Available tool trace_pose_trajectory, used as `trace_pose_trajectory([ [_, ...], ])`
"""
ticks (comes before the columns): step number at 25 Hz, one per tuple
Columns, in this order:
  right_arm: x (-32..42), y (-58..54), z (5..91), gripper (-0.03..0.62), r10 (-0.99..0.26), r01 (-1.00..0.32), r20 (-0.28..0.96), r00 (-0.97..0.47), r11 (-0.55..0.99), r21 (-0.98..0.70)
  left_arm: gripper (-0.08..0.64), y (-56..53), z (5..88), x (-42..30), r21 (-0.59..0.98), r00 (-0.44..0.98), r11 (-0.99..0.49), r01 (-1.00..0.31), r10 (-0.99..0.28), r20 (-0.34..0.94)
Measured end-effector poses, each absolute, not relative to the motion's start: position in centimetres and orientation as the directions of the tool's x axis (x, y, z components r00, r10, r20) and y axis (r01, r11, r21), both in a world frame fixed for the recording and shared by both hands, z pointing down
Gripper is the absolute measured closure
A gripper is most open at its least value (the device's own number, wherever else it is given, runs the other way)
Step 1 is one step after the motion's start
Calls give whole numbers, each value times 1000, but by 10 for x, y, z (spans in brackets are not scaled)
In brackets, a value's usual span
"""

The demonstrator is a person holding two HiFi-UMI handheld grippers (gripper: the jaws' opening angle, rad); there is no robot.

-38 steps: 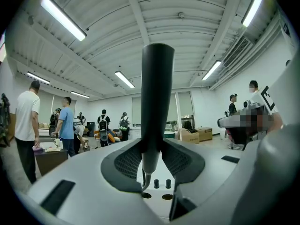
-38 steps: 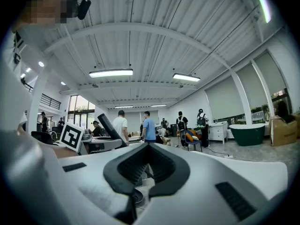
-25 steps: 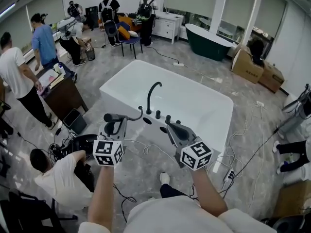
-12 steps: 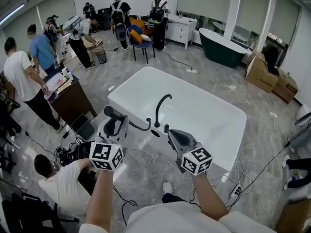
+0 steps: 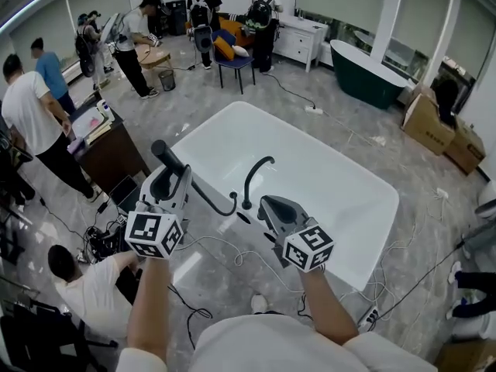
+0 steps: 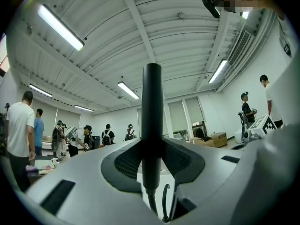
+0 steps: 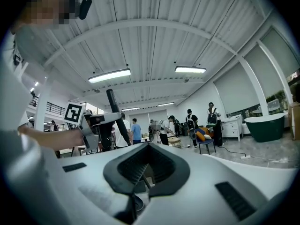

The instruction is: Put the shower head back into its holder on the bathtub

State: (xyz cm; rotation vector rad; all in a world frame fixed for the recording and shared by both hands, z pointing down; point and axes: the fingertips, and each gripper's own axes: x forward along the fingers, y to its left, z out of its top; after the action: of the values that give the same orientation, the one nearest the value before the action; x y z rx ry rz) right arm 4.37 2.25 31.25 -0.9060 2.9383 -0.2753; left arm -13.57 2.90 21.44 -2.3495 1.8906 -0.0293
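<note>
Left gripper (image 5: 166, 186), held level, pinches black stick-shaped shower head (image 5: 164, 156) just outside white bathtub's (image 5: 310, 177) near rim. Right gripper (image 5: 268, 207) level beside it, jaws pressed together; tub basin lies ahead.

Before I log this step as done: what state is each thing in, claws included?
Shower head: out of its holder, held above the tub's edge, hose attached.
Left claw: shut on the shower head.
Right claw: shut, empty.
Spout: no water running.
Bathtub: no water visible.
</note>
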Motion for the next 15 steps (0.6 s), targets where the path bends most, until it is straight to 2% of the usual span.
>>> trace_pose_trajectory([
  [15,21,-53,321,578,-506,-499,13,-862,845,-190,422,-62,231,-128,-92,218,-214,-972,-976,-30],
])
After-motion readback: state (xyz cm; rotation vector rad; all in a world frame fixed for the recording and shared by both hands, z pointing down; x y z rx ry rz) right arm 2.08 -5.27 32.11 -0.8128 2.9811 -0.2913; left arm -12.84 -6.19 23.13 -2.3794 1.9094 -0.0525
